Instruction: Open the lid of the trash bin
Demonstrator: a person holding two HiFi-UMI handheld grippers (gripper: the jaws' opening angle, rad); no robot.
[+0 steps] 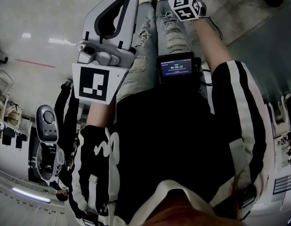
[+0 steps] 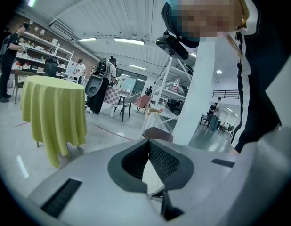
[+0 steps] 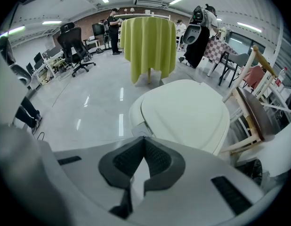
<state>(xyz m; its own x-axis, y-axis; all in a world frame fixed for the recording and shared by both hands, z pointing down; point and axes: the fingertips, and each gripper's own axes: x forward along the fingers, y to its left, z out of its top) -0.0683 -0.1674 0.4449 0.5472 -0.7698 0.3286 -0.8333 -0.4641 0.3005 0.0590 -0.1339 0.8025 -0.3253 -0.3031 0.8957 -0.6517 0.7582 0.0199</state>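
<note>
Right gripper view puts the trash bin [image 3: 136,119] straight ahead of my right hand-held gripper [image 3: 144,138], just past its tips, standing on the glossy floor [image 3: 89,102]. The cream lid [image 3: 185,114] is down flat on the bin, facing up. Its rounded outline seems to stretch away from me toward the back right, though the wide lens leaves me unsure of that axis. The jaws here are closed tip to tip with nothing between them, and they are not touching the lid. A yellow-draped table [image 3: 148,44] stands well behind the bin.

My left hand-held gripper [image 2: 149,141] is closed and empty too, and it points up and out across the room.

From the head view, a black-and-white marker cube [image 1: 185,6] is the only part of the right tool that shows. A small screen [image 1: 175,68] at the waist glows blue, its digits too small for me to read with certainty.
</note>
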